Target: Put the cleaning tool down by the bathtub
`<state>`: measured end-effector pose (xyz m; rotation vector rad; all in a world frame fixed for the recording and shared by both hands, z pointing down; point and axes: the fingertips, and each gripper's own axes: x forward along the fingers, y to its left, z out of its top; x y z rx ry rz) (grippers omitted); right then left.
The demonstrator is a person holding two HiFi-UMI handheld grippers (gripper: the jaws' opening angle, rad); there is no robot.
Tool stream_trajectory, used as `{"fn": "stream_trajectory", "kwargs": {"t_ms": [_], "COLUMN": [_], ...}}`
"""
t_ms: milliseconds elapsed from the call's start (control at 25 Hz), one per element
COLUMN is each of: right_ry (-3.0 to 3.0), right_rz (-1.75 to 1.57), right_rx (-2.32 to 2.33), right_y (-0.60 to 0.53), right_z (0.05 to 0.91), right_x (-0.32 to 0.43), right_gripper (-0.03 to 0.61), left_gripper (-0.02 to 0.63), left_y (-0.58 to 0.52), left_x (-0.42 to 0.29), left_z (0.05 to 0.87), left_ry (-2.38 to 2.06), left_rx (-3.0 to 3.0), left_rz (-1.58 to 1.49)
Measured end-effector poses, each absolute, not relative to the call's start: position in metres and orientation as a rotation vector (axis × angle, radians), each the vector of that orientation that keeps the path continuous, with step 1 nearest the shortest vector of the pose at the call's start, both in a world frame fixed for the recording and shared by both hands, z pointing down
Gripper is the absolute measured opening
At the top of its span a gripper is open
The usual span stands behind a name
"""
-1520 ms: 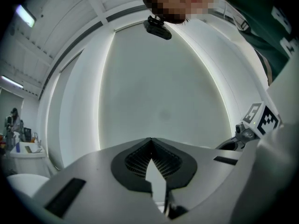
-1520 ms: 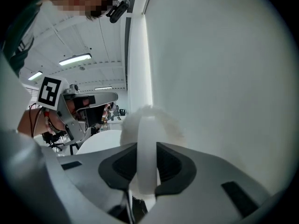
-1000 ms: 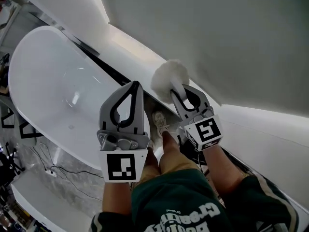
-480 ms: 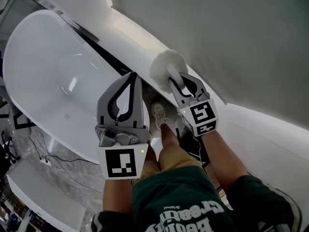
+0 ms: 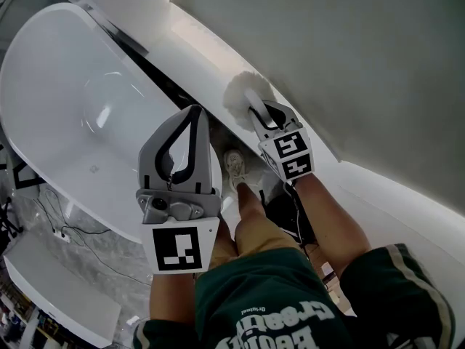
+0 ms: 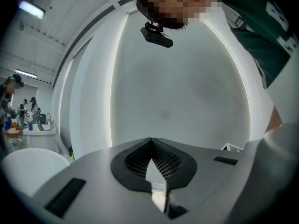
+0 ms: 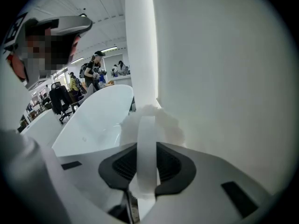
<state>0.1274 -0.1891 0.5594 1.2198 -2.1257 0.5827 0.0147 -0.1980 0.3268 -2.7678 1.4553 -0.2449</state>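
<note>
The cleaning tool is a white fluffy duster [image 5: 242, 95] with a flat white handle [image 7: 145, 143]. My right gripper [image 5: 256, 112] is shut on that handle, and the fluffy head [image 7: 161, 122] sticks out past the jaws. It hangs over the white ledge [image 5: 196, 46] beside the white bathtub [image 5: 65, 100]. My left gripper [image 5: 195, 110] is held over the tub's near rim, jaws shut with nothing between them. In the left gripper view the left gripper [image 6: 150, 141] points up at a pale wall.
A dark gap [image 5: 156, 75] runs between tub and ledge. The person's legs and a light shoe [image 5: 236, 167] stand below the grippers. Cables [image 5: 65, 231] lie on the marbled floor at left. People [image 7: 96, 66] and an office chair [image 7: 58, 99] are far behind the tub.
My right gripper has carried the duster up the picture, farther from me and along the ledge. The left gripper has drifted slightly left. Both grips look unchanged.
</note>
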Motion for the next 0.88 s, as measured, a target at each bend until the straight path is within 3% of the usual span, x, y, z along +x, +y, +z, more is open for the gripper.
{"fn": "stream_trajectory", "kwargs": {"t_ms": [880], "right_ry": [-2.007], "right_rz": [0.675], "right_rx": [0.978], "right_y": [-0.214], "right_z": [0.671], "right_x": [0.104], "right_gripper": [0.092], "left_gripper": [0.005], "left_y": [-0.236], "left_x": [-0.002], "left_z": [0.379], "left_ry": [1.531], "left_rx": [-2.823], "left_rz": [-0.308]}}
